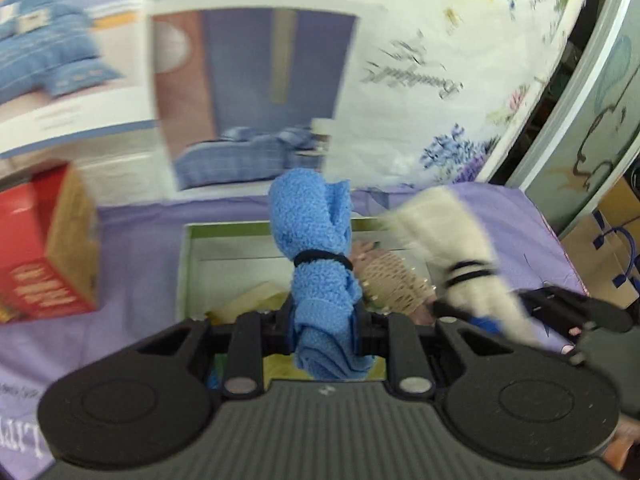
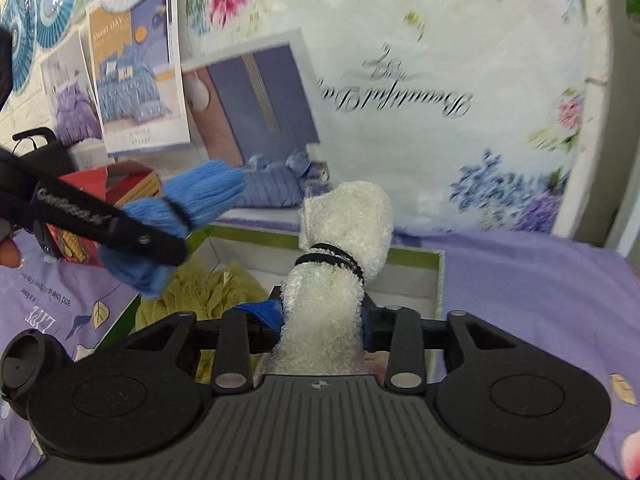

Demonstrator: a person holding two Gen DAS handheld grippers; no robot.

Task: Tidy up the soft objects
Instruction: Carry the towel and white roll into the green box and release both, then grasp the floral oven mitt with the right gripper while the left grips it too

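Closest to us, our left gripper (image 1: 326,316) squeezes a blue towel roll (image 1: 316,264) tight between its jaws. Our right gripper (image 2: 324,316) pinches a white fluffy roll (image 2: 332,292) the same way. Each roll has a black band around its middle. We hold both up in the air, just over the open box (image 2: 438,280). Down inside the box we already see a yellow-green soft thing (image 2: 208,292) and a tan knobby thing (image 1: 394,284). So we think some things are put away, and these two rolls are not in yet. Farther back a red box (image 1: 44,256) sits on the purple cloth (image 2: 520,280).
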